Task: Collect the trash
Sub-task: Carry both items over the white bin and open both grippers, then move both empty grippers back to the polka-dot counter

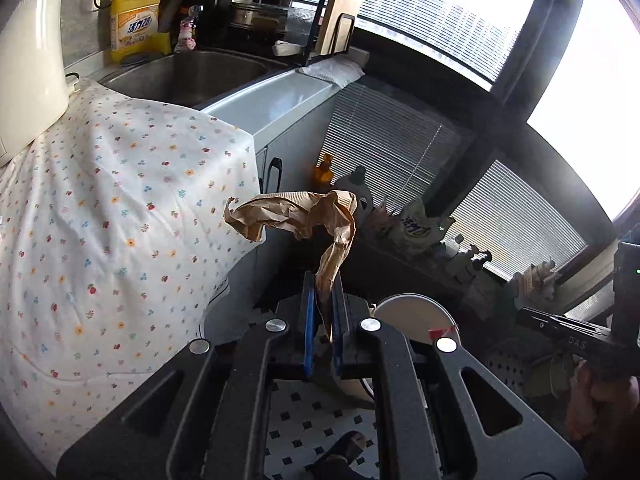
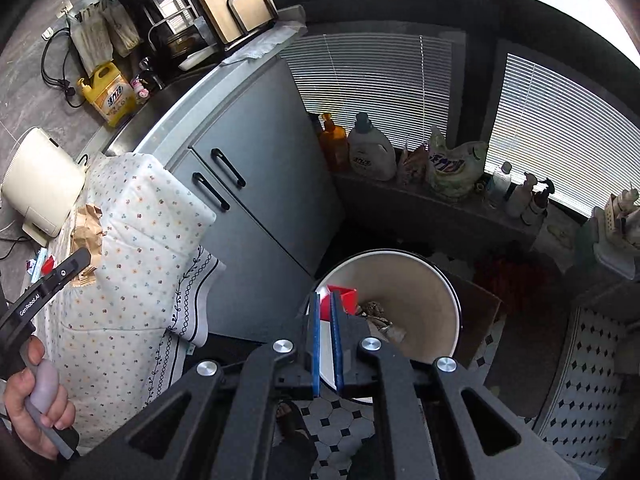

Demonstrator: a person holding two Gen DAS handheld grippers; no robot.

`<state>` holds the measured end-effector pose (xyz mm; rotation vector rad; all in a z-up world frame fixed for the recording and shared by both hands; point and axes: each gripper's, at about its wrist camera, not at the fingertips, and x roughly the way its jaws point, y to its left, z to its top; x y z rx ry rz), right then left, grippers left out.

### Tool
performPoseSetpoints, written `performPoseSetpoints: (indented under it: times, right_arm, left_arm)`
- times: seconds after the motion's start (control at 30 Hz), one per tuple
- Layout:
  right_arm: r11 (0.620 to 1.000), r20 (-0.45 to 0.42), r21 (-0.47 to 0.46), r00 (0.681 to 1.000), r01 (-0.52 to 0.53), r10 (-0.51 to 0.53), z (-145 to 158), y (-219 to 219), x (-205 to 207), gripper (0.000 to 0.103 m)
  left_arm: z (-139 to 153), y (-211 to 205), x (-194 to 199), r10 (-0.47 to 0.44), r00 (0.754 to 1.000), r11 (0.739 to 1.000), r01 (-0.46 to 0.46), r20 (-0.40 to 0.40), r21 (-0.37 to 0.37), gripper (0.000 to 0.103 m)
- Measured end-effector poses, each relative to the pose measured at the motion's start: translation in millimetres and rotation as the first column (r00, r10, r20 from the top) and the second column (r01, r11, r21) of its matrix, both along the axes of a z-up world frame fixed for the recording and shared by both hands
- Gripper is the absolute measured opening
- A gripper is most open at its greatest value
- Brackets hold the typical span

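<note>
The left gripper [image 1: 323, 280] clamps crumpled brown paper [image 1: 296, 216] beside the bin [image 1: 412, 308]; the right gripper [image 2: 329, 300], barely apart, holds a red-and-white box [image 2: 340, 294] over it.

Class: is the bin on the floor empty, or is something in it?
Not empty. In the right wrist view the bin holds crumpled scraps at its bottom, with a red and white carton over its mouth.

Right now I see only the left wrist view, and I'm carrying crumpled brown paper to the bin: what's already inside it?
Observer: The bin holds a red box and crumpled paper scraps.
Operator: Where is the right claw?
Observer: The right claw hangs over the bin's near rim.
Operator: Any trash on the counter?
Observer: Yes, small red and blue bits lie beside the cream appliance.
</note>
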<state>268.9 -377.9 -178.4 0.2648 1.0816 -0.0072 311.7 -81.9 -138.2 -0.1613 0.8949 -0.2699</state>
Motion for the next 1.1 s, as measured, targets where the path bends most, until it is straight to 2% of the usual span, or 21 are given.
performPoseSetpoints:
  times: [0.1,0.3,0.43,0.53,0.77,0.8,0.87,0.9,0.93,1.0,1.1]
  right_arm:
    - [0.999,0.007,-0.017,0.999,0.033,-0.033,-3.3,-21.8,-10.8,0.047]
    - [0.998,0.005,-0.035,0.998,0.056,-0.056,-5.4,-58.3,-24.4,0.048]
    - [0.996,0.01,-0.049,0.997,0.072,-0.071,-3.5,-78.0,-34.8,0.052]
    - [0.994,0.013,-0.061,0.996,0.088,-0.087,-3.4,-92.7,-42.3,0.056]
    - [0.989,0.009,-0.071,0.991,0.133,-0.132,-4.5,-120.4,-55.3,0.056]
    - [0.988,0.009,-0.07,0.99,0.139,-0.139,-4.7,-123.2,-56.8,0.056]
    - [0.987,0.011,-0.067,0.989,0.149,-0.149,-4.7,-127.3,-58.2,0.056]
    - [0.986,0.011,-0.065,0.988,0.154,-0.153,-5.2,-128.9,-59.2,0.056]
    - [0.986,0.012,-0.062,0.988,0.158,-0.157,-5.7,-129.8,-59.7,0.057]
    - [0.985,0.012,-0.054,0.987,0.163,-0.163,-7.1,-129.6,-59.2,0.057]
    - [0.986,0.011,-0.041,0.987,0.16,-0.16,-7.6,-125.3,-56.1,0.057]
  left_arm:
    - [-8.4,-27.0,-0.6,-0.029,0.999,1.0,0.029,-0.017,-0.009,0.008]
    - [-31.8,-75.3,-5.5,-0.095,0.993,0.995,0.094,-0.065,-0.026,0.008]
    - [-49.2,-107.7,-9.3,-0.146,0.985,0.989,0.142,-0.095,-0.043,0.008]
    - [-61.6,-133.2,-12.6,-0.191,0.974,0.981,0.185,-0.119,-0.056,0.008]
    - [-83.7,-181.4,-17.7,-0.288,0.941,0.957,0.276,-0.179,-0.086,0.008]
    - [-85.5,-185.1,-16.6,-0.302,0.934,0.953,0.29,-0.189,-0.092,0.012]
    - [-87.1,-191.6,-16.1,-0.324,0.924,0.946,0.312,-0.203,-0.088,0.032]
    - [-85.9,-192.4,-16.8,-0.329,0.924,0.944,0.317,-0.197,-0.091,0.053]
    - [-83.0,-191.8,-17.1,-0.336,0.924,0.941,0.321,-0.185,-0.103,0.063]
    - [-78.9,-190.9,-15.7,-0.347,0.921,0.937,0.333,-0.178,-0.108,0.065]
    - [-73.9,-180.4,-10.5,-0.325,0.93,0.946,0.315,-0.174,-0.081,0.065]
